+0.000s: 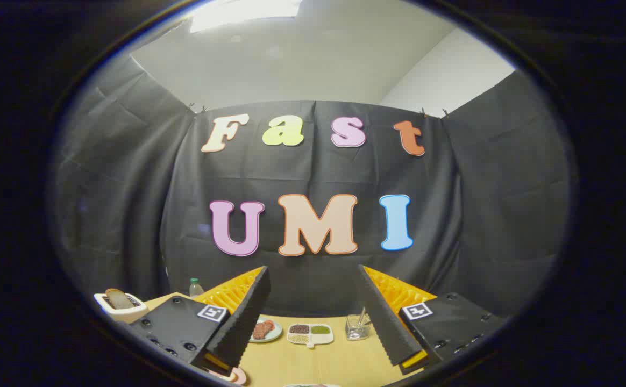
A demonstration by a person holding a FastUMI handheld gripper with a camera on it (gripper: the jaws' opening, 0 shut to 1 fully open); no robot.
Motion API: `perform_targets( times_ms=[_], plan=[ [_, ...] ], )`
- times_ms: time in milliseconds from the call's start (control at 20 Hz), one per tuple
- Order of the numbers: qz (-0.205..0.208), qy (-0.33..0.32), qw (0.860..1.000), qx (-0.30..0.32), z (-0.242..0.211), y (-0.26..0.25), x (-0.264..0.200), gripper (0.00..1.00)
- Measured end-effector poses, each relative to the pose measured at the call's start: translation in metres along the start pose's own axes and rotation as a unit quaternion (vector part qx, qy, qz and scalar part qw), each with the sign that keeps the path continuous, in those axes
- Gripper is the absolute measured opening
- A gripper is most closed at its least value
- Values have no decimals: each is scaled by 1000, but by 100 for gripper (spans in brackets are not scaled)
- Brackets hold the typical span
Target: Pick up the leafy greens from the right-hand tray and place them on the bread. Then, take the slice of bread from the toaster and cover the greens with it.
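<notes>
Gripper (313,317) wide open, holding nothing, aimed high at booth wall.
Brown bread slice (119,299) upright in white toaster (125,309), well left of fingers; leafy greens not made out. Risk: blind descent, clipping glass cup (356,327) or divided dish (310,334).

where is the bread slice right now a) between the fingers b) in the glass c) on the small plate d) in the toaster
d: the bread slice stands in the toaster, off beside the open hand-held gripper, whose fingers hold nothing.

Black cloth wall (313,177), white ceiling (291,59), seemingly wooden table (318,360)
</notes>
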State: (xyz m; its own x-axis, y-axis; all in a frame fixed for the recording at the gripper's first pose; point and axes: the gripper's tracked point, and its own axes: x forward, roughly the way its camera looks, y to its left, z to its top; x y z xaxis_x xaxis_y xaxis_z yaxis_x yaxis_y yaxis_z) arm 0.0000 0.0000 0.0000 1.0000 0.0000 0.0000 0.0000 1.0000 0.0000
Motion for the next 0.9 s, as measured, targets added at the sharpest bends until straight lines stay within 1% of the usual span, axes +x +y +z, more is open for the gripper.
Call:
perform_targets(
  times_ms=[250,900],
  plan=[
    [0,-13,1000,-3,8,-8,3,100],
    [9,-7,1000,-9,4,-21,4,100]
  ],
)
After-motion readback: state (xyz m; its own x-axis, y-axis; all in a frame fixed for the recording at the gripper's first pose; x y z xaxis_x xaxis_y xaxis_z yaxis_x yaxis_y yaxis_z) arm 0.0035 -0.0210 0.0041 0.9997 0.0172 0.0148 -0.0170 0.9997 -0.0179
